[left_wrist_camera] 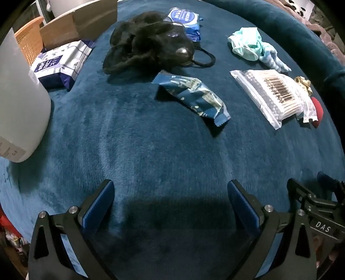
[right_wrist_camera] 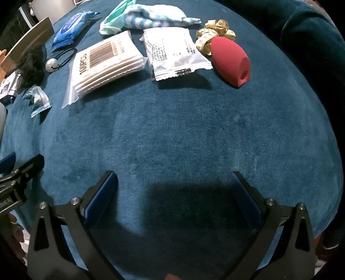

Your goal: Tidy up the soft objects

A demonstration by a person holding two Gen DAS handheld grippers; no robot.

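A blue plush cushion (right_wrist_camera: pixel 172 133) is seen carrying everything, its near part bare. Toward its far edge are spread a black cloth heap (left_wrist_camera: pixel 146 41), a pack of cotton swabs (right_wrist_camera: pixel 105 62), a white sachet (right_wrist_camera: pixel 174 53), a striped cloth (right_wrist_camera: pixel 155 19), a red sponge (right_wrist_camera: pixel 230 62) and a coiled tape measure (right_wrist_camera: pixel 215 32). The left hand-held gripper (left_wrist_camera: pixel 170 193) and right hand-held gripper (right_wrist_camera: pixel 174 185) are held released, nothing between the jaws. No item appears picked yet; a reach toward the far edge is likely needed next.
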